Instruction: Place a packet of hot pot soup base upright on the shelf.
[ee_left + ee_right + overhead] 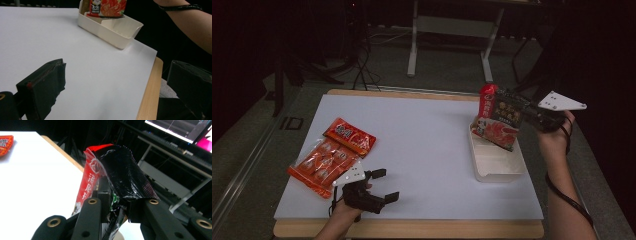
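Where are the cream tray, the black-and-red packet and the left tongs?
cream tray (499, 172): high view, near rim.
black-and-red packet (504, 120): high view, printed front.
left tongs (384, 185): high view, midway between tips.

Two orange snack packets (332, 152) lie, seemingly overlapping, on the table (422, 135).

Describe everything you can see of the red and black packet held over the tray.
The packet is a glossy, crinkly plastic pouch, red along one side and black across the front, with printed characters and a food picture near its bottom. It stands roughly upright. The right gripper pinches its upper part, buckling the film. Its lower end reaches into the far end of the cream tray.
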`<state>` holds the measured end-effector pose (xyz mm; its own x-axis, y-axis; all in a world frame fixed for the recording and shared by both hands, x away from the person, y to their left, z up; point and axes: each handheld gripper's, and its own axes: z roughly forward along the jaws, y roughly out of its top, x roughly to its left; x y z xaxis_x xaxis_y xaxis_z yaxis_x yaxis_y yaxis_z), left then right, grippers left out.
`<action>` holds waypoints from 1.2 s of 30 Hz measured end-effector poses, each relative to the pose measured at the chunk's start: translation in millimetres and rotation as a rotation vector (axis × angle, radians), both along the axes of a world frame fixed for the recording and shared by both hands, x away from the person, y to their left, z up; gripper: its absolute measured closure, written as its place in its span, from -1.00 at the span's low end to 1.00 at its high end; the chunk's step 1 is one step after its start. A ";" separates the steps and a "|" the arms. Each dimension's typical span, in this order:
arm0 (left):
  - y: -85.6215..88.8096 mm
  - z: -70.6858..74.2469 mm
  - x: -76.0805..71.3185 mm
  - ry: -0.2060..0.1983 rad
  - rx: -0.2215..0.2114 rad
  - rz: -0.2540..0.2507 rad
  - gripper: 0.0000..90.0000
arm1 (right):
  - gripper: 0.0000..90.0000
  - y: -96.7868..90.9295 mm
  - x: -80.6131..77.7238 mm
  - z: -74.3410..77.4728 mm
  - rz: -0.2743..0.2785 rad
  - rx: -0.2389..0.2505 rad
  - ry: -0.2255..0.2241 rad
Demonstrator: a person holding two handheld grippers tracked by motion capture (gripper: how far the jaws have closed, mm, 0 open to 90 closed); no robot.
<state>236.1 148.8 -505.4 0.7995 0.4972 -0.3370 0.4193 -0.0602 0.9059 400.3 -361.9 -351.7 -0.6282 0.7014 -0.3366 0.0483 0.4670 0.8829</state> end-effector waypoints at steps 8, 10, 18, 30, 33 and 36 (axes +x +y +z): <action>0.5 -2.9 1.3 0.017 -0.006 0.003 -0.96 | 0.70 5.2 7.1 -10.9 0.027 0.016 0.034; -0.4 -3.1 0.9 0.014 -0.002 0.000 -0.95 | 0.69 7.0 8.4 -11.5 0.050 0.031 0.047; -0.8 -2.7 0.7 0.013 -0.008 -0.003 -0.95 | 0.67 14.0 11.5 -15.3 0.132 0.063 0.091; -0.2 -4.5 0.7 0.017 -0.009 -0.001 -0.96 | 0.64 9.2 13.5 -32.3 0.160 0.158 0.144; -0.3 -5.7 0.9 0.023 -0.010 0.000 -0.95 | 0.64 6.3 14.7 -34.2 0.147 0.175 0.144; -0.6 -6.0 0.8 0.023 -0.008 -0.002 -0.96 | 0.64 5.4 13.8 -36.5 0.140 0.169 0.136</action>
<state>236.9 148.2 -511.4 0.7926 0.4928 -0.3590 0.4396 -0.0539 0.8966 414.1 -356.5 -388.1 -0.7550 0.6433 -0.1271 0.1175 0.3234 0.9389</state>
